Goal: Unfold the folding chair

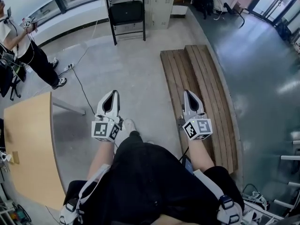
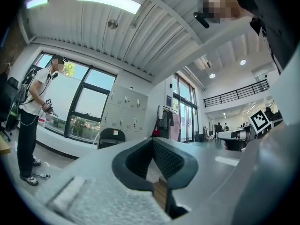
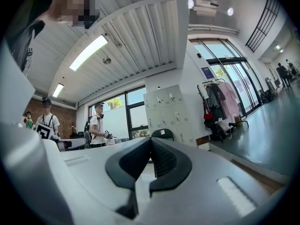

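The left gripper (image 1: 113, 95) and right gripper (image 1: 187, 94) are both clenched on nothing, the folding chair (image 1: 125, 12) well apart at the frame's top — it seems best to come close first, then open the jaws.

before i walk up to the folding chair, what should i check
1. Left tongs empty: ok, shut on nothing.
2. Right tongs empty: ok, shut on nothing.
3. Tongs open for grasping: not ok, both shut.
4. Folding chair within reach: not ok, far ahead by the lockers.
5. Floor ahead free: not ok, a cable lies left of the route.
6. Chair folded flat: cannot tell.
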